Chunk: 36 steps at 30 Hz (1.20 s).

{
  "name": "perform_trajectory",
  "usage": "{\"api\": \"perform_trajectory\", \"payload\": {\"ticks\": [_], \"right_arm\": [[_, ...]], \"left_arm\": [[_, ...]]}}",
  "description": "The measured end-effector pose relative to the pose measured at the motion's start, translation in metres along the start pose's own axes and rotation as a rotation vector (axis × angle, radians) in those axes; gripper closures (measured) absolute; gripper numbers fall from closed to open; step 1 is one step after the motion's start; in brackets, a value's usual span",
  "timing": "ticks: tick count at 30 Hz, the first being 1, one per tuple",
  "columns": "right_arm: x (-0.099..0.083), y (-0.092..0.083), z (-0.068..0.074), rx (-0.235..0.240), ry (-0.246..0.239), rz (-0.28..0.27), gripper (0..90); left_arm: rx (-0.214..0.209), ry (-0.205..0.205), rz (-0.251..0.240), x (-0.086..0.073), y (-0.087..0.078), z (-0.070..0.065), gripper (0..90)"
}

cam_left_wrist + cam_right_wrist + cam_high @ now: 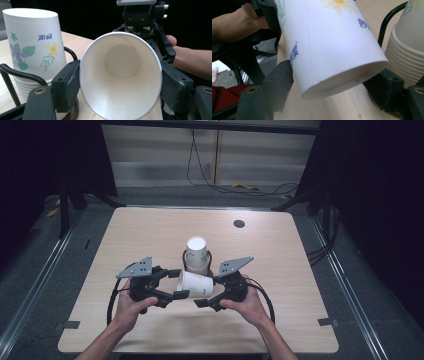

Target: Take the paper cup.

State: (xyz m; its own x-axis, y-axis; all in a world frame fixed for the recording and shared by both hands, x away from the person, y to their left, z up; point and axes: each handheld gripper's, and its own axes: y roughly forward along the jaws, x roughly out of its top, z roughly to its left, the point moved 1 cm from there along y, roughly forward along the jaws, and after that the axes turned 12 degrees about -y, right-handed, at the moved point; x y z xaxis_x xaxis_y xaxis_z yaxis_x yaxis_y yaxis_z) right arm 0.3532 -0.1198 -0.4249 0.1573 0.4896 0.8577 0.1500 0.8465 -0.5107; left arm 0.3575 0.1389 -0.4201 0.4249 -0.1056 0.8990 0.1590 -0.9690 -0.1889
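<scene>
Paper cup lies sideways above the table, beside the cup stack, its rim pinched by the left claw while the right claw stands spread around its base.

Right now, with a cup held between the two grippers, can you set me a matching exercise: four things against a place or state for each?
Things:
1. loose cup
2. cup stack
3. left gripper
4. hole

Places or states:
A. upside down in a black wire holder
B. tipped on its side
C. in the table, far right part
D. jaws clamped at the loose cup's open mouth

Pairs: 1-B, 2-A, 3-D, 4-C
</scene>
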Motion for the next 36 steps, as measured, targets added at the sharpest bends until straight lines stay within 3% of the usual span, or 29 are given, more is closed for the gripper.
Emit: {"api": "perform_trajectory", "payload": {"ticks": [10,28,36], "right_arm": [[-0.001,-0.001,-0.003,-0.016,0.016,-0.001,18.7],[-0.002,-0.014,-0.004,-0.076,0.020,-0.017,17.9],[-0.005,-0.020,-0.007,-0.108,0.032,-0.014,18.3]], "left_arm": [[0.040,-0.008,0.015,0.003,-0.005,0.005,26.2],[0.066,-0.036,0.080,0.008,-0.027,0.012,26.1],[0.132,-0.043,0.093,0.011,-0.047,0.025,26.1]]}}
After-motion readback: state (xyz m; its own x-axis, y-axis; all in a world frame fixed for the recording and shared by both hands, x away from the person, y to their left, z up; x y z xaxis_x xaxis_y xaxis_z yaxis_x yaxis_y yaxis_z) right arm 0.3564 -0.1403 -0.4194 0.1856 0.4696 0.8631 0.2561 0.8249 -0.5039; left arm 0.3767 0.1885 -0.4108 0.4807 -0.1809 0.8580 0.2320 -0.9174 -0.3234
